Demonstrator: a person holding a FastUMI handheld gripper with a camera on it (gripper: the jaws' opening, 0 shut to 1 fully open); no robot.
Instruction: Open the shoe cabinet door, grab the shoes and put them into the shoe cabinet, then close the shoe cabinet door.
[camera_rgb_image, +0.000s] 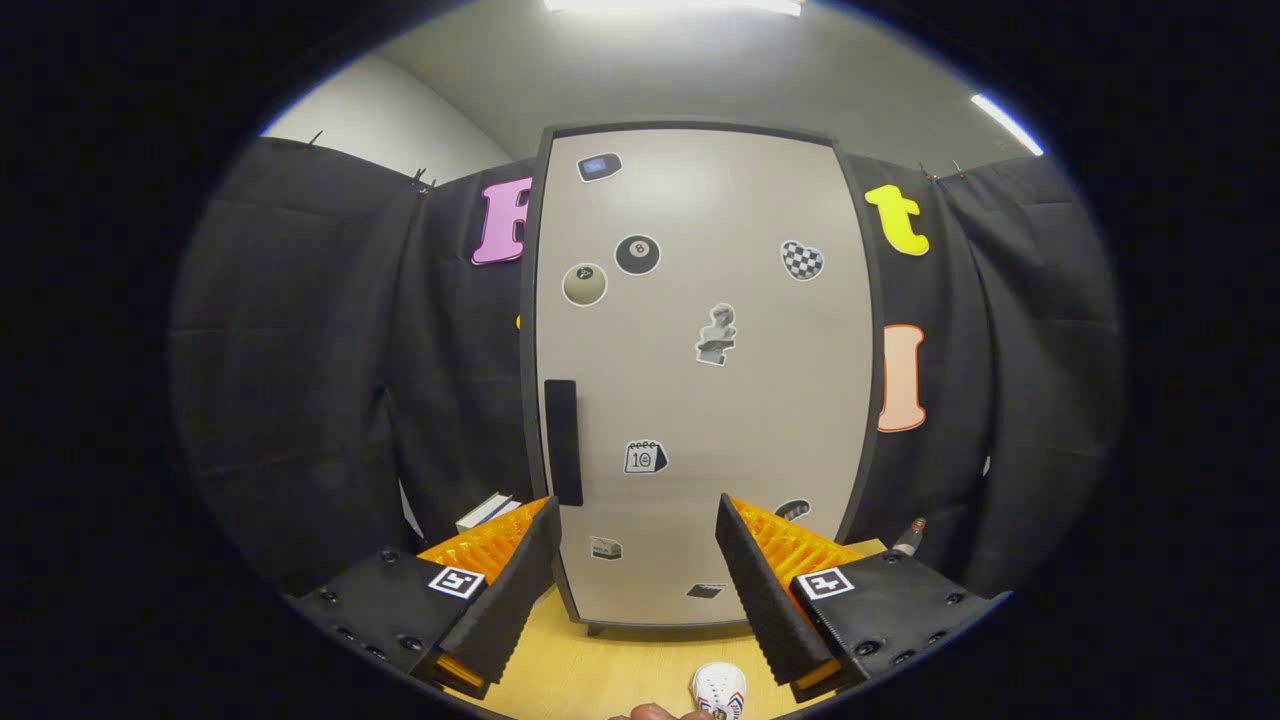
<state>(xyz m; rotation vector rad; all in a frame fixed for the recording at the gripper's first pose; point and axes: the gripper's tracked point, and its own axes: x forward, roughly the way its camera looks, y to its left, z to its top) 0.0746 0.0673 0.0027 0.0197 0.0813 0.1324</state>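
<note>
Shoe cabinet (700, 380) stands on wooden table (600, 675), door shut, dark handle (563, 442) at door's left edge, just beyond left finger. Nothing done yet: opening, loading, closing all remain. Gripper (635, 560) spread wide, holding nothing. Shoe (720, 690) lies low between fingers, nearer than cabinet.

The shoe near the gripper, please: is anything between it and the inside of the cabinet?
Yes: the shut cabinet door bars the shoe. The open hand-held gripper faces it, the handle just beyond the left finger.
</note>
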